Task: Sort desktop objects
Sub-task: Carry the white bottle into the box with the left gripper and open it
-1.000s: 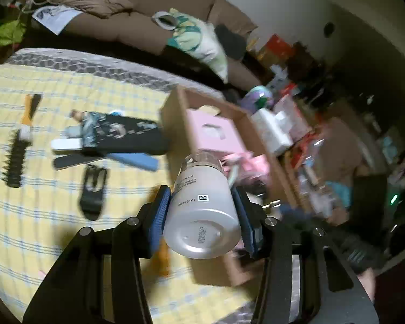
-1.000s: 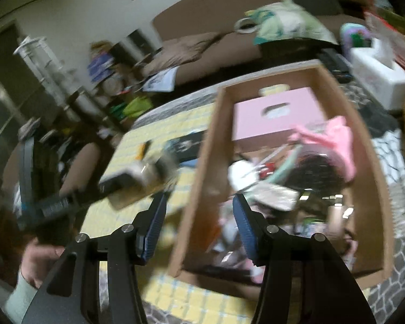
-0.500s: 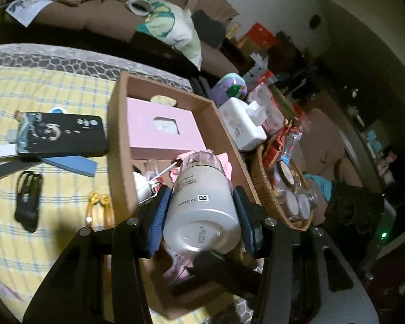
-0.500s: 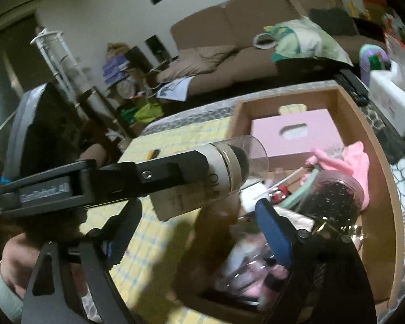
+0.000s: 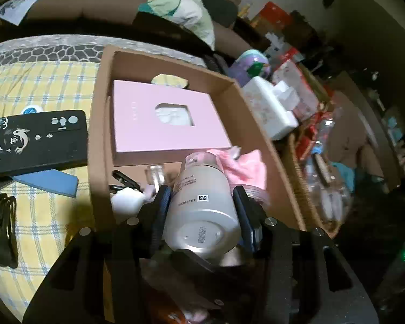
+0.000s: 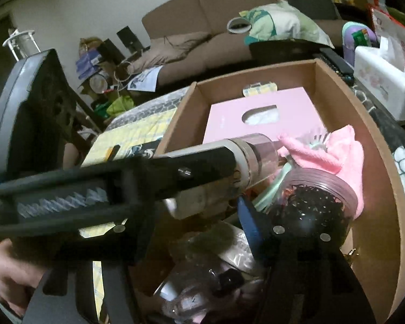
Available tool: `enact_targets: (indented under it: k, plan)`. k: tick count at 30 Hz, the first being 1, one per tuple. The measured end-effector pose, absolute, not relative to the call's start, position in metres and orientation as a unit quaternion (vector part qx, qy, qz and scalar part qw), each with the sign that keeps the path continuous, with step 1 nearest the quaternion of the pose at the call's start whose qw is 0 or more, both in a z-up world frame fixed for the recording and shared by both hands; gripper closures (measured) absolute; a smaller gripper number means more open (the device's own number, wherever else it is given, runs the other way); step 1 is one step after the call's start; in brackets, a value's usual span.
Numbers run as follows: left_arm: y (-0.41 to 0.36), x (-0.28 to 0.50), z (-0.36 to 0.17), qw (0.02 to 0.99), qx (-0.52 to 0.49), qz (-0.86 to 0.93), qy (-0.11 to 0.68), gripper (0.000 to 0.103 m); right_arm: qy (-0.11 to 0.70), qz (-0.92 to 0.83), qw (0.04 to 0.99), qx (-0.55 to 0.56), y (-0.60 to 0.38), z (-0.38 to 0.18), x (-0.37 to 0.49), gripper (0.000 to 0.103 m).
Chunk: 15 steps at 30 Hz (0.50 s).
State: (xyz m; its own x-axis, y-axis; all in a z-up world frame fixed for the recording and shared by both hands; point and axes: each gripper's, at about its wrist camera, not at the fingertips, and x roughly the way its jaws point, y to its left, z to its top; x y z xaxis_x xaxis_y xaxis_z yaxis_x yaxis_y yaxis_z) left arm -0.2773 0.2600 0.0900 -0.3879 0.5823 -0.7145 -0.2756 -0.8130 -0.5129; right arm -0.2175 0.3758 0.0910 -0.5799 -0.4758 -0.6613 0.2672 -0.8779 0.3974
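A black phone case is left lying on the yellow cloth. The white bottle is pinched by the left gripper over the cardboard box. The right gripper is closing, seemingly on nothing.

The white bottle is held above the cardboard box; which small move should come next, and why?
Probably lower it a little further, then release. The left hand-held gripper grips the white bottle above the cardboard box, over the pink cloth and clutter, so it is not yet resting on anything.
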Motion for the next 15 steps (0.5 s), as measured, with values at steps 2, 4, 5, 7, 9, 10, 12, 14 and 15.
enact_targets:
  k: [2, 4, 5, 7, 9, 10, 12, 14, 15]
  plan:
    - [0.261, -0.279, 0.088, 0.250, -0.483, 0.827, -0.142, 0.058, -0.132, -0.878, 0.200, 0.414, 0.377, 0.090, -0.221, 0.041]
    - [0.260, -0.280, 0.088, 0.244, -0.481, 0.831, -0.137, 0.058, -0.139, -0.876, 0.191, 0.419, 0.380, 0.089, -0.222, 0.041]
    - [0.260, -0.281, 0.090, 0.239, -0.480, 0.834, -0.134, 0.056, -0.144, -0.876, 0.190, 0.419, 0.382, 0.089, -0.222, 0.041]
    - [0.259, -0.281, 0.094, 0.233, -0.479, 0.837, -0.126, 0.045, -0.152, -0.875, 0.188, 0.420, 0.384, 0.090, -0.223, 0.041]
    - [0.256, -0.280, 0.098, 0.231, -0.478, 0.838, -0.124, 0.042, -0.154, -0.875, 0.187, 0.418, 0.386, 0.090, -0.222, 0.041]
    - [0.254, -0.279, 0.101, 0.225, -0.477, 0.841, -0.121, 0.036, -0.155, -0.875, 0.189, 0.418, 0.387, 0.091, -0.221, 0.041]
    - [0.248, -0.276, 0.108, 0.222, -0.472, 0.845, -0.122, 0.034, -0.157, -0.875, 0.186, 0.418, 0.390, 0.094, -0.218, 0.041]
    - [0.240, -0.271, 0.113, 0.220, -0.468, 0.847, -0.124, 0.029, -0.158, -0.877, 0.181, 0.416, 0.394, 0.097, -0.216, 0.040]
    - [0.236, -0.267, 0.117, 0.218, -0.465, 0.849, -0.121, 0.025, -0.160, -0.877, 0.179, 0.416, 0.396, 0.099, -0.214, 0.038]
